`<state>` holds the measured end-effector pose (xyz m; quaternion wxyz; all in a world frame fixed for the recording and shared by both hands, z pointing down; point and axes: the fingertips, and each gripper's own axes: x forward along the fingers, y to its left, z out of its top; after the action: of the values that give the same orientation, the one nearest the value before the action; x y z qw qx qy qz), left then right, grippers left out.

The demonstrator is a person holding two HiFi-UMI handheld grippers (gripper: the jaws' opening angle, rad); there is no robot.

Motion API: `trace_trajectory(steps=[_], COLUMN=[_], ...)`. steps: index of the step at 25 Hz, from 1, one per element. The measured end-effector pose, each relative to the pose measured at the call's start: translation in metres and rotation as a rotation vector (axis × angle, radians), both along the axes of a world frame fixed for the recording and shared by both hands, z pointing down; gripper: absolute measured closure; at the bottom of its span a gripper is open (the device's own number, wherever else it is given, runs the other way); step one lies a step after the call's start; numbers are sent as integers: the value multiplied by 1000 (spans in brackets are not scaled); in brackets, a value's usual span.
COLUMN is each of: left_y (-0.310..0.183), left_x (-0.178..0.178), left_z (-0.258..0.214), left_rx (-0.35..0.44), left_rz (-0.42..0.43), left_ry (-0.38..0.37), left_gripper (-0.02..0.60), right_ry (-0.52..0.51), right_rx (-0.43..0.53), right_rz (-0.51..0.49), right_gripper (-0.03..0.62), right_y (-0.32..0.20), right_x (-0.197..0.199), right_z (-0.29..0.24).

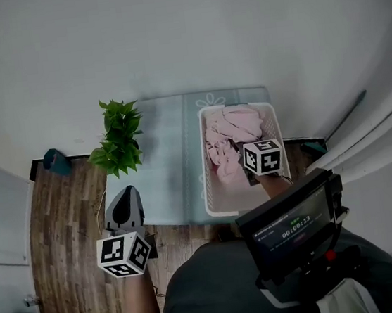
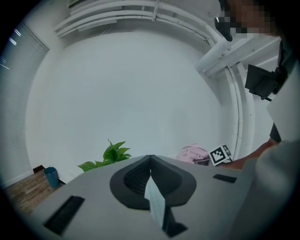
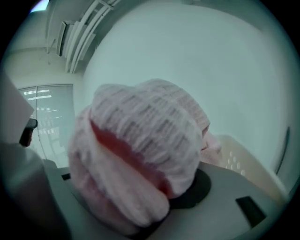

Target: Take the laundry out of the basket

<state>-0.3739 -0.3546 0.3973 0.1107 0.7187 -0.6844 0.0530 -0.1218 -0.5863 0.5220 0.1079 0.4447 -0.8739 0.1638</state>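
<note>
One bundle of pink ribbed knit laundry [image 3: 140, 159] is bunched in the right gripper [image 1: 252, 163], over the white perforated plastic basket [image 1: 271, 118] on the pale blue-green table [image 1: 167, 156]. The risk, I'd say: trailing fabric snags the loose pink heap [image 1: 225, 134] below, or slips free. The right fingers [image 3: 202, 185] are part-closed, pinching the knit. The left gripper [image 2: 150, 164] has its fingers pressed together, empty, clear of the basket.

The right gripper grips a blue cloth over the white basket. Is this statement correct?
No. The cloth is pink, not blue; the right gripper view shows it. The right gripper does grip it over the white basket.
</note>
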Motion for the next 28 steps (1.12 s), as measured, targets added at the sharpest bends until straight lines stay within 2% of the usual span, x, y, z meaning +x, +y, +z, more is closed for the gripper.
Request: trace_trajectory(steps=[8,12,16,24,28], left_y=[-1,4,10,37,51], left_x=[7,2,-8,-6,-21], left_z=[-20,-30,-38,-66,-76], left_rx=[48,77,98,156,220], left_rz=[21,8,-9,-87,-186], left_ry=[-13,-16,-14,-39,-51], left_gripper=[572,572,572,572,572], right_ry=[-65,-113,-147,-256,-297], right_rx=[142,177,255,333,343], right_rz=[-39,-79,-148,-319,-416], right_gripper=[347,347,346,345,345], right_y=[23,35,51,94,106], right_x=[2,-9,-32,-68,-97], right_z=[-81,-124,-178,-257,-265])
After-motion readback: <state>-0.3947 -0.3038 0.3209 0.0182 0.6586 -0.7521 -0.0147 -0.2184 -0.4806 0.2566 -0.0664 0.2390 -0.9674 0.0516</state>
